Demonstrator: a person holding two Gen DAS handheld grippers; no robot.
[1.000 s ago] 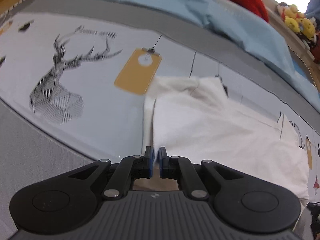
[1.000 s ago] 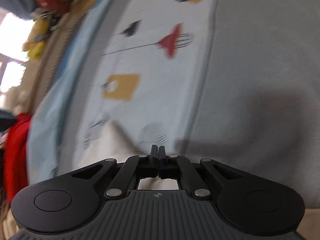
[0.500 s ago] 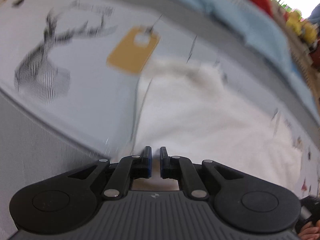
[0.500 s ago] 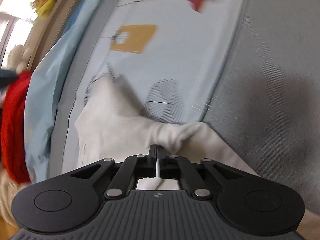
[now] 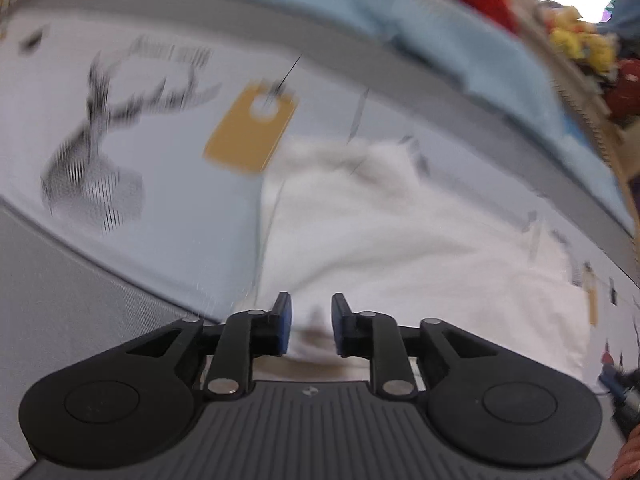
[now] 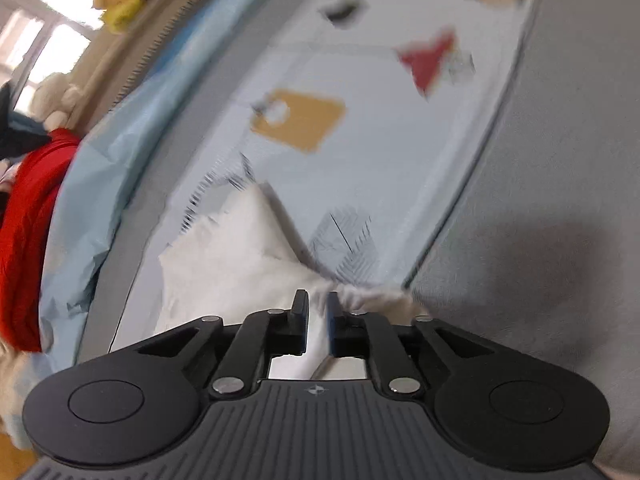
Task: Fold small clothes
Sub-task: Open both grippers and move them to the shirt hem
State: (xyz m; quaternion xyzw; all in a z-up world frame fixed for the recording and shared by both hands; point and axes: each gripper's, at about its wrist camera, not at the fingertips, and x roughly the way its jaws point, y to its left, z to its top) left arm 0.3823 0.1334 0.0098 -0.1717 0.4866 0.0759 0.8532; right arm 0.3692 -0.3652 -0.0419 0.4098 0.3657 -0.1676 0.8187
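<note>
Right now the white garment (image 5: 400, 240) lies spread on your printed bedsheet (image 5: 168, 216), beside the yellow tag print (image 5: 250, 130). Your left gripper (image 5: 311, 322) is opening, pads clear of the cloth below. Your right gripper (image 6: 318, 322) is opening too, a white fold between its jaws.

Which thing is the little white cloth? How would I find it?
Look at the big pale blue bedsheet printed with a black deer and a mustard tag. Just below and right of that tag lies the white cloth. It is the only plain, unprinted, rumpled thing there.
</note>
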